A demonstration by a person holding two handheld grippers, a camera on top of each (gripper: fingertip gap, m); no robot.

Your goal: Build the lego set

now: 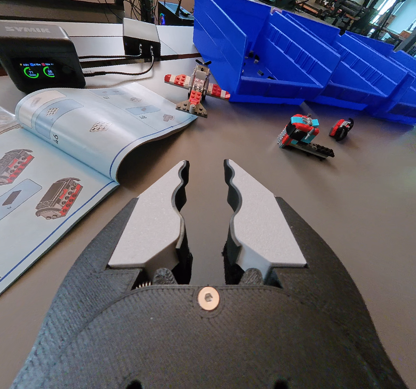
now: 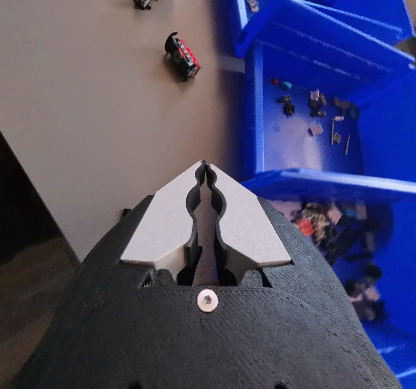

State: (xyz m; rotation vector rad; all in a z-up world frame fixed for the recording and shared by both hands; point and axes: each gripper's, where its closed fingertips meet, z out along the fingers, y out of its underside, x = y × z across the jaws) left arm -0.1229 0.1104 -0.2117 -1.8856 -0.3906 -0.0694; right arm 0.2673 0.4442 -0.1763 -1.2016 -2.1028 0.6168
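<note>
My left gripper (image 1: pixel 205 163) is open, with nothing between its pads, and hovers low over the grey table (image 1: pixel 247 175). An open instruction booklet (image 1: pixel 74 130) lies to its left. A red and teal brick vehicle (image 1: pixel 301 133) and a small red and black brick assembly (image 1: pixel 341 128) lie ahead to its right. My right gripper (image 2: pixel 204 164) is shut, its tips meeting above the table next to the blue bins (image 2: pixel 258 119). The small red and black assembly also shows in the right wrist view (image 2: pixel 183 57), ahead of that gripper. I cannot tell if anything is pinched at the tips.
A red and white brick plane (image 1: pixel 197 85) stands by a row of blue bins (image 1: pixel 281 63). A black power unit (image 1: pixel 40 63) with cables sits at the back left. The nearest bin (image 2: pixel 337 182) holds a pile of loose bricks (image 2: pixel 319 223). The table's edge (image 2: pixel 45 198) runs at the left. Tip to tip, the grippers are about 50 cm apart.
</note>
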